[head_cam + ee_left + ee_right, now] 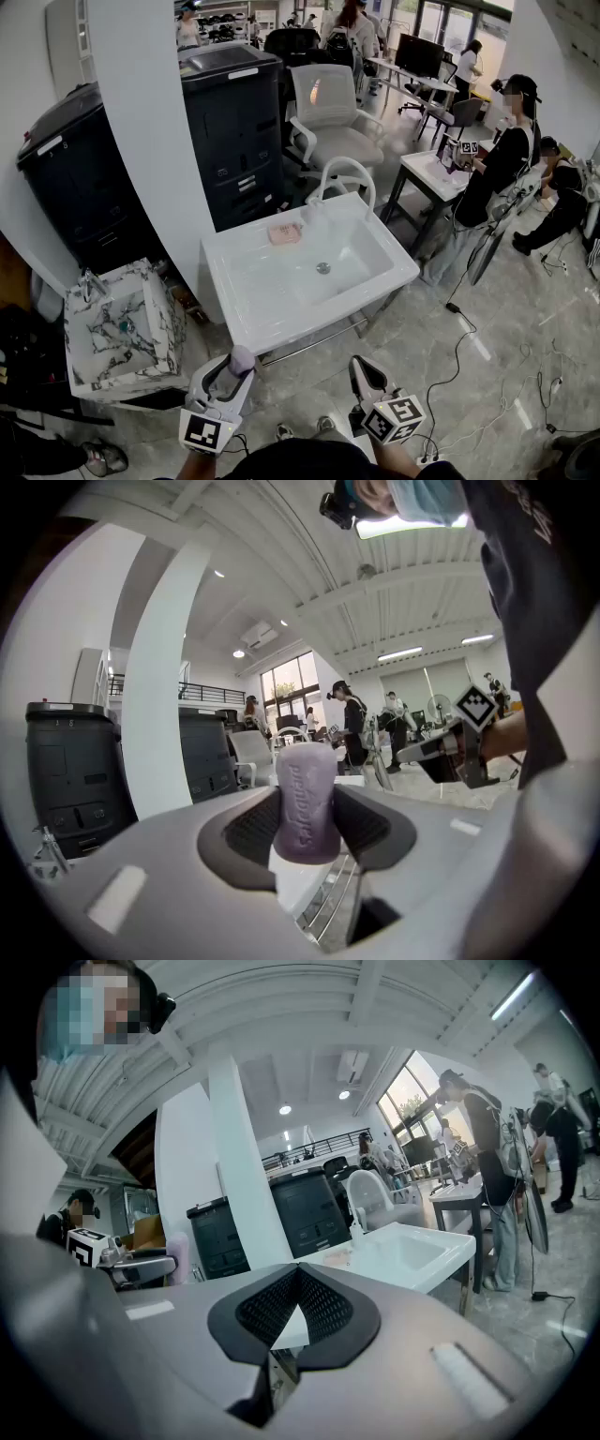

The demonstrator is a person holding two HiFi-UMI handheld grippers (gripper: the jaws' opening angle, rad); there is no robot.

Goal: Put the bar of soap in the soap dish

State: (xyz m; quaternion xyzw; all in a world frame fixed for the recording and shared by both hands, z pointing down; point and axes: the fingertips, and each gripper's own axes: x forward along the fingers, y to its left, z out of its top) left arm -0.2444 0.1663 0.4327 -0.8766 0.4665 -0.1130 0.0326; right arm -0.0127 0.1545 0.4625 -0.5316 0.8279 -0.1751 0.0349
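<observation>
A lilac bar of soap (243,356) stands upright between the pads of my left gripper (238,366), low in the head view and short of the white sink (281,305). The left gripper view shows the pads pressing on both sides of the bar (307,802). The pink soap dish (284,233) sits on the sink's back rim, left of the faucet (347,178). My right gripper (360,367) hangs beside the left one with nothing in it. In the right gripper view its pads (281,1302) meet at the tip. That view also has the sink (403,1251) ahead.
A small marble-pattern basin (122,328) stands on the floor to the left. Behind the sink are a white column (155,122), two black copiers (234,131) and an office chair (328,117). People and a table (431,173) are at the right. Cables (459,328) trail across the floor.
</observation>
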